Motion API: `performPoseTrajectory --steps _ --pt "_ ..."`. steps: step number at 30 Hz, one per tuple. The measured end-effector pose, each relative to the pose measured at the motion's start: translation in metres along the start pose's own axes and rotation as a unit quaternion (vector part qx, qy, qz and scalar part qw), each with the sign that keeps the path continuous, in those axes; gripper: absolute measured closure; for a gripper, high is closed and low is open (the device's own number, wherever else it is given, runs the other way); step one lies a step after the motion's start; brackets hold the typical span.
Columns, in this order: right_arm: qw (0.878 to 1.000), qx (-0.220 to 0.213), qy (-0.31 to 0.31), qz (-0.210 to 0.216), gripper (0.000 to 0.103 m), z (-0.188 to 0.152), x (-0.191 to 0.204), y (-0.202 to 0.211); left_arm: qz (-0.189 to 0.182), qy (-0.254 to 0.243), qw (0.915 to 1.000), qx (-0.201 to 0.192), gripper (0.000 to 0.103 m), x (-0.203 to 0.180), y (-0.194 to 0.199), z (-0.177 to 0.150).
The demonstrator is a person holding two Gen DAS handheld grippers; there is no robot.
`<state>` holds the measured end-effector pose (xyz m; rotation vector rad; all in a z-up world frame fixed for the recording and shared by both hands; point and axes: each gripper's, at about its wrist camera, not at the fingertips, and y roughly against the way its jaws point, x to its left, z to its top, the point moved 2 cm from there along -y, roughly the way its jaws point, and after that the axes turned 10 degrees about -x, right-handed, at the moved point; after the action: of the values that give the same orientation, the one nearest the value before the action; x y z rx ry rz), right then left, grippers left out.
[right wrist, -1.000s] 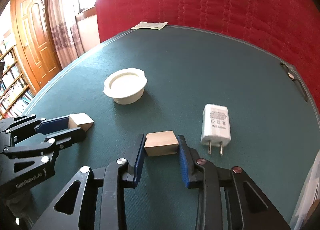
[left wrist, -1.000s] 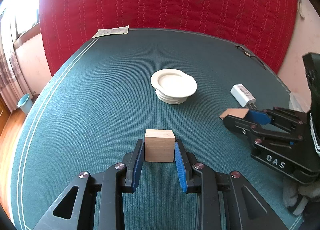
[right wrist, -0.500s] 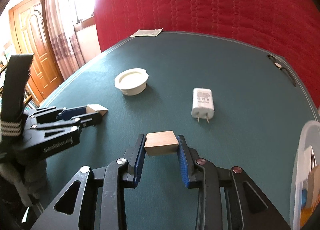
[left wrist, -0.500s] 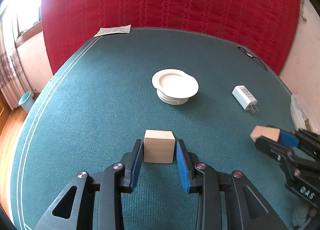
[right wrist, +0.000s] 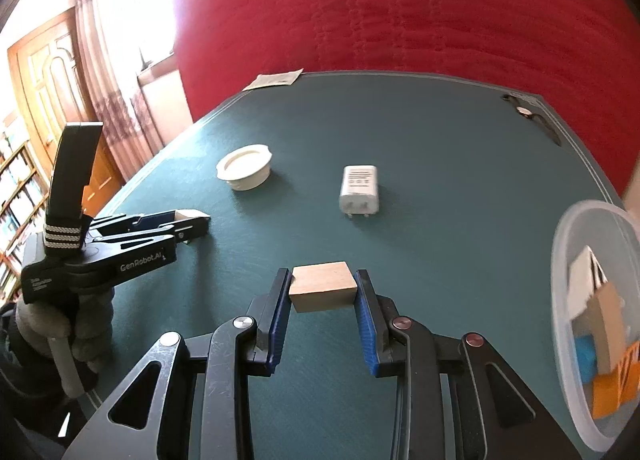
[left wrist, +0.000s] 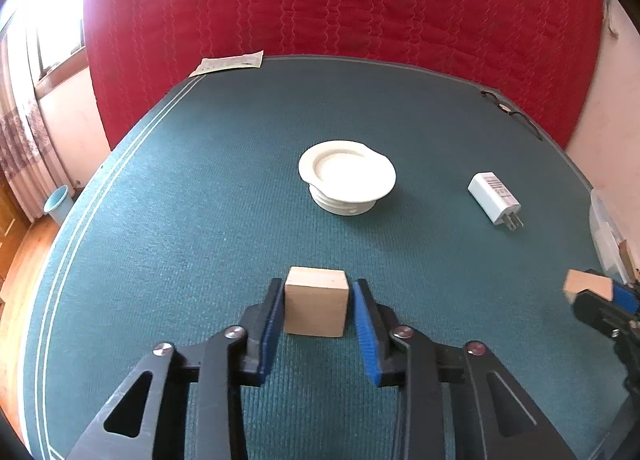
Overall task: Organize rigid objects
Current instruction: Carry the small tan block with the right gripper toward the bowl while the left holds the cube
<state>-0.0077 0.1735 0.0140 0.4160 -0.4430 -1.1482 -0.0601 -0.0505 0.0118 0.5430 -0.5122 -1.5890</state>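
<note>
A pale wooden cube (left wrist: pixel 315 302) sits between the blue pads of my left gripper (left wrist: pixel 316 292), low over the green table (left wrist: pixel 200 220). Its jaws are closing onto the cube's sides. The right wrist view shows the same gripper (right wrist: pixel 192 222) at the left, held in a gloved hand (right wrist: pixel 44 324). My right gripper (right wrist: pixel 323 280) is shut on a flatter wooden block (right wrist: pixel 323 292), held above the table. In the left wrist view that gripper (left wrist: pixel 588 292) and its block (left wrist: pixel 586 284) show at the right edge. A clear plastic tub (right wrist: pixel 568 228) stands just right of it.
A white round lid (left wrist: pixel 346 176) and a white plug charger (left wrist: pixel 494 198) lie mid-table. A paper slip (left wrist: pixel 232 62) and a black strap (left wrist: pixel 508 110) lie at the far edge. A red quilt hangs behind. The tub holds several coloured items.
My right gripper has carried its block to the right, away from the left gripper and closer to the tub. The left gripper stayed put; its jaws widened slightly, then came back onto the cube.
</note>
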Motion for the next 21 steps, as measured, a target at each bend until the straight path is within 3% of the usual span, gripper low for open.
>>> performPoseTrajectory --steps 7,21 --pt "0.999 -0.019 -0.028 -0.027 0.071 0.003 -0.026 0.024 -0.001 -0.003 1.0 0.0 0.071 -0.004 0.003 -0.001" --pt "0.989 -0.046 -0.094 -0.107 0.071 -0.003 -0.092 0.065 -0.052 -0.025 0.9982 -0.016 0.071 -0.046 0.022 0.008"
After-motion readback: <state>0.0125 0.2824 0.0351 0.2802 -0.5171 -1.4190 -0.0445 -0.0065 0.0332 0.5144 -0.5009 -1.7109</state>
